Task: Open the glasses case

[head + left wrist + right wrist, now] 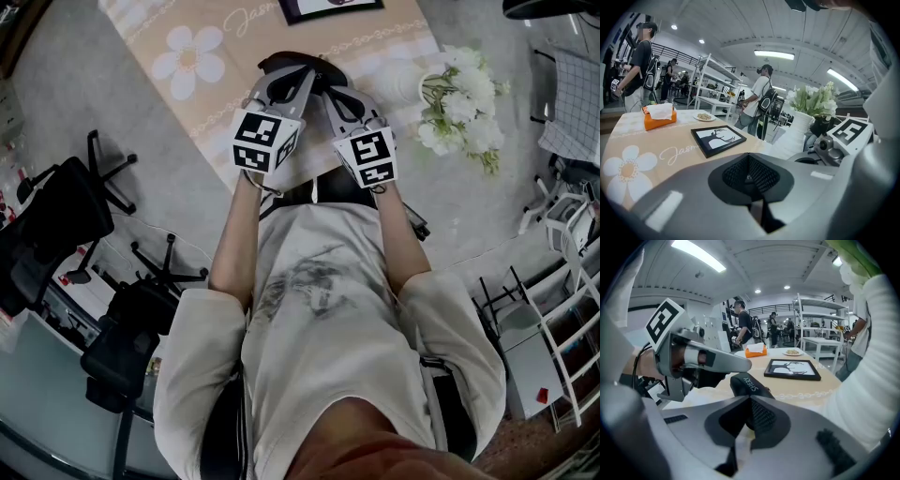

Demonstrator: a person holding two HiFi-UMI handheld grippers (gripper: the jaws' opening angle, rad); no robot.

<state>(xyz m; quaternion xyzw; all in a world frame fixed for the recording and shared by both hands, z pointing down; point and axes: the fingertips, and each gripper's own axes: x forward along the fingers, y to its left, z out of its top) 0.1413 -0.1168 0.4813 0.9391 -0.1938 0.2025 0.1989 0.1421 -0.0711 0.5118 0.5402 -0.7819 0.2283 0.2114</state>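
Observation:
A black glasses case (749,384) with white lettering lies closed on the beige flowered tablecloth (202,89). In the head view only its dark end (277,64) shows past the two grippers, which meet over it. My right gripper (752,420) is shut with nothing between its pads, its tips right at the near end of the case. The left gripper (743,364) hangs just above the case from the left. In its own view my left gripper (750,177) is shut and empty, and the case is hidden below its jaws.
A black picture frame (718,139) lies beyond the case, with an orange tissue box (659,117) and a plate (704,116) farther back. A white vase of white flowers (459,103) stands at the right. Office chairs (56,216) sit left of the table; people stand by shelves behind.

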